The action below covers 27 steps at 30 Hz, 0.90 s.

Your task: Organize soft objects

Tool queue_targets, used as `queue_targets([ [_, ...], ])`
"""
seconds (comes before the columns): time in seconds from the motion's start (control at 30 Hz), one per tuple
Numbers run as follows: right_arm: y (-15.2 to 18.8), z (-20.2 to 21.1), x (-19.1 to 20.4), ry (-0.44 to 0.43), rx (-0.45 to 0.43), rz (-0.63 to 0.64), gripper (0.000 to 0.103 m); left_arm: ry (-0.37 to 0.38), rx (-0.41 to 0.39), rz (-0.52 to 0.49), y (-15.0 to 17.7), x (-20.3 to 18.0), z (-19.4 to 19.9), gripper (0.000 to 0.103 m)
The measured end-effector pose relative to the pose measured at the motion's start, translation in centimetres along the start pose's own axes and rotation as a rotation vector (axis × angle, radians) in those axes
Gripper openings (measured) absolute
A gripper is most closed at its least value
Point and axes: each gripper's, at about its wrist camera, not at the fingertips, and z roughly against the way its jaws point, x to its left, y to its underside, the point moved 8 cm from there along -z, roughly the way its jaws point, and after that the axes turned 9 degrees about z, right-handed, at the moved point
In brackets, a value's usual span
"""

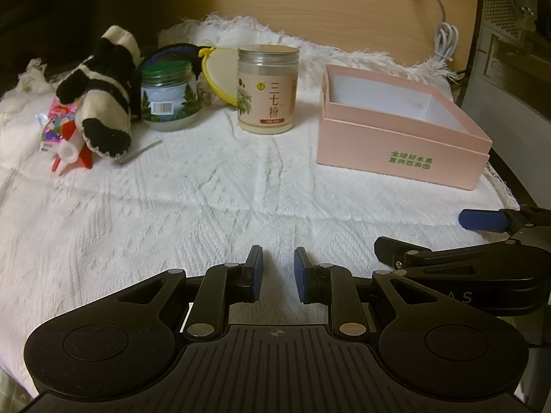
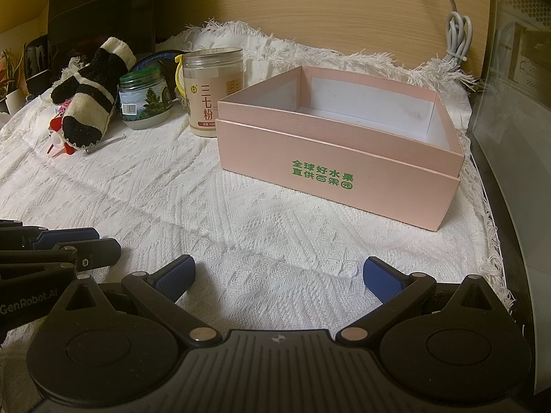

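Left claw [image 1: 277, 272] first: jaws drawn in close, blue pads facing each other across a narrow gap, nothing between them, hovering low over the white cloth [image 1: 172, 213]. Off to its right, the right claw [image 2: 279, 275] sits spread as wide as it goes, blue pads splayed apart, nothing in its grasp either. The two tools are side by side at the near edge of the cloth; from the right wrist camera, the left claw's fingers poke in at the left border.

Moving outward now. Straight ahead of the right claw stands the pink box [image 2: 330, 168], lid off, white inside bare, green print on its front wall. It sits on the right part of the cloth, well apart from both claws.

Left of the box, just beside it, a tall jar [image 1: 268, 89] with a clear lid and a beige label. Behind that, a round yellow-rimmed thing [image 1: 220, 75] leaning up. Further left, a squat green-lid jar [image 1: 170, 98] with trees on its label.

And there are the soft things: the socks [image 1: 103, 93], black-and-cream striped, piled at the far left of the cloth, leaning against the green-lid jar. Untouched, far from either claw. Tucked under the pile, a colourful packet [image 1: 55, 120] and some red-and-white plastic bits [image 1: 70, 153].

At the back right, a white cable [image 1: 444, 39] lies coiled on the wooden top.
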Motion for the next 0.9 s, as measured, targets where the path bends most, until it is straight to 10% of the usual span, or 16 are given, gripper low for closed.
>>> queue_targets([
  [0.9,0.00,0.01,0.00,0.000,0.000,0.000,0.103,-0.001,0.006,-0.004,-0.02,-0.04,-0.07,0.023],
])
